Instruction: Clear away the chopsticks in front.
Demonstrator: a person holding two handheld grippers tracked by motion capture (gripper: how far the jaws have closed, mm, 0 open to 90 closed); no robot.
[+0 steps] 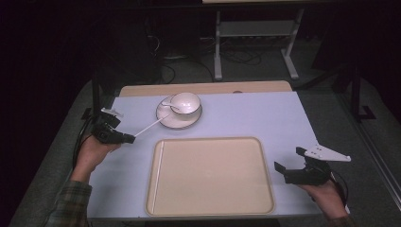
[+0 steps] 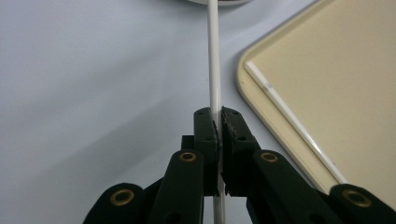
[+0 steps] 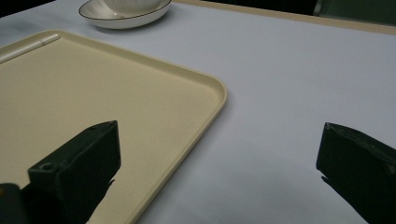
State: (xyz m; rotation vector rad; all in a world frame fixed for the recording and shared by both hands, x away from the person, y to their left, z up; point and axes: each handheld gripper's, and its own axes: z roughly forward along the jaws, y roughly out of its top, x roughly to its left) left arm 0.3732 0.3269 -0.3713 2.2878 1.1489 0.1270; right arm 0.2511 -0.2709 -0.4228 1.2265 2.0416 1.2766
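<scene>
From above, the left gripper point(image 1: 126, 137) sits at 9 o'clock on the worktop point(image 1: 265, 118), pinching a thin white stick point(image 1: 149, 127) that points to the saucer point(image 1: 178, 118) and cup point(image 1: 185, 102) at 12. Its own view shows the jaws pressed tight on the stick point(image 2: 215, 70). The tray point(image 1: 210, 176) lies in the middle. The right gripper point(image 1: 288, 164), at 4, is spread wide with nothing in it.

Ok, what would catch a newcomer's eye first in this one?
The left gripper pinching a thin white stick that points at the saucer and cup at the table's far side. Then the big beige tray, with the right gripper open beside it.
</scene>
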